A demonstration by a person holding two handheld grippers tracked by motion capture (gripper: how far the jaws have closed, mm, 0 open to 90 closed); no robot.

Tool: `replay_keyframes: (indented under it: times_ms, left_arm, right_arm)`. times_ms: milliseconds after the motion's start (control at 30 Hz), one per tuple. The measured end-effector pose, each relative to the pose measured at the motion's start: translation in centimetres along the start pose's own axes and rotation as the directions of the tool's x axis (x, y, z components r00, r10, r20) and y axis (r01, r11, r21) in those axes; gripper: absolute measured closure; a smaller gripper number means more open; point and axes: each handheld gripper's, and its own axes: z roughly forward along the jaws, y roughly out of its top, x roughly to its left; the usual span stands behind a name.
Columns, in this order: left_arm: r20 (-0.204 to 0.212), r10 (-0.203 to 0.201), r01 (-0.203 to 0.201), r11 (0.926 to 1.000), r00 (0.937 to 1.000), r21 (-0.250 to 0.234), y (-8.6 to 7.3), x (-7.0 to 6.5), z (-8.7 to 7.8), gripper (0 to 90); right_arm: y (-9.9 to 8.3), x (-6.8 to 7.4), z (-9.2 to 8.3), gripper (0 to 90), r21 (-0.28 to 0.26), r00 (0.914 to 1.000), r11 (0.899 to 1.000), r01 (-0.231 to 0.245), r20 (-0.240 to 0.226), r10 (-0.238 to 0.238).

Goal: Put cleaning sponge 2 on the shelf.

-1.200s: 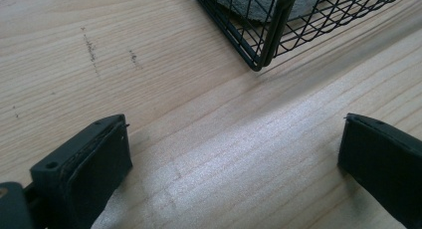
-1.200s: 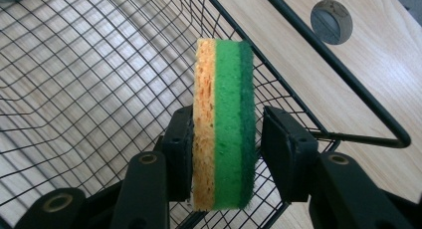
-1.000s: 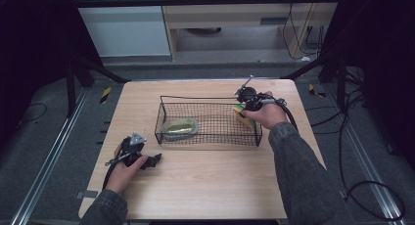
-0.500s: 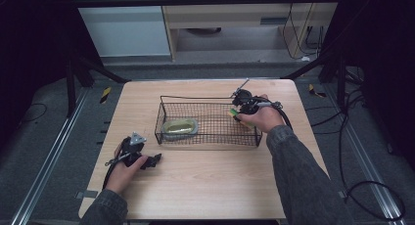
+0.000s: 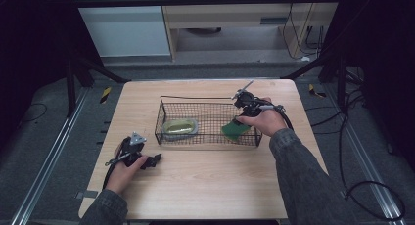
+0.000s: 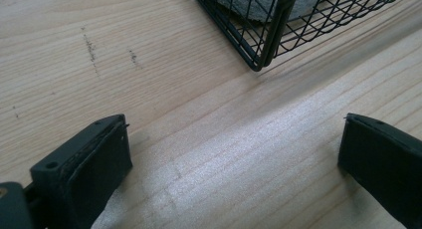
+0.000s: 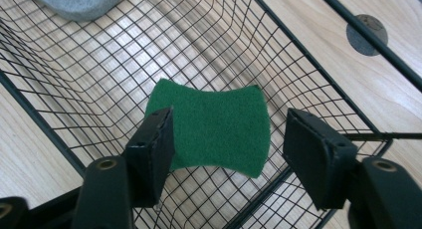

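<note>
A green scouring sponge [image 7: 214, 129] lies in the right end of the black wire basket [image 7: 35, 114], seen in the high view as sponge [image 5: 235, 129] and basket [image 5: 195, 97]. My right gripper [image 7: 229, 122] hangs just above it. Its jaws have just been opening and stand apart, their pads off the sponge. From above, the right gripper [image 5: 239, 118] points down over the basket's right end. A grey dish [image 5: 180, 128] holding something yellow-green sits in the basket's left half. My left gripper [image 6: 234, 124] rests open on the wood with nothing between its jaws, near the basket's corner [image 6: 259, 45].
The wooden table [image 5: 210, 186] has bare room in front of the basket. Between the hands lies the left gripper [image 5: 155, 159], low on the table's left. A round grey disc [image 7: 366, 35] is set in the tabletop beyond the basket. Dark frame struts flank the table.
The right gripper held the sponge over the basket's right rim; now its jaws are apart and the sponge lies lower, inside the basket. The left hand has not moved.
</note>
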Motion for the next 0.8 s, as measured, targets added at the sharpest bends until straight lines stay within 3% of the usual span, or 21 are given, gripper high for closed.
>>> replay_keyframes:
  times_ms: [433,600,800]
  left_arm:
    - [-0.001,0.008,-0.008,1.0,1.0,0.003,0.0,0.1,0.0,0.0]
    - [-0.001,0.008,-0.008,1.0,1.0,0.003,0.0,0.1,0.0,0.0]
    - [-0.001,0.007,-0.007,1.0,1.0,0.003,0.0,0.0,0.0,0.0]
  right_arm:
    - [-1.3,-0.7,-1.5,15.2,-0.093,0.9963,0.993,-0.078,0.027,0.081]
    - [-1.9,-1.2,-2.5,11.6,-0.159,0.9912,0.979,-0.125,0.022,0.13]
    - [-2.6,-1.6,-3.5,8.3,-0.208,0.9835,0.965,-0.16,0.05,0.174]
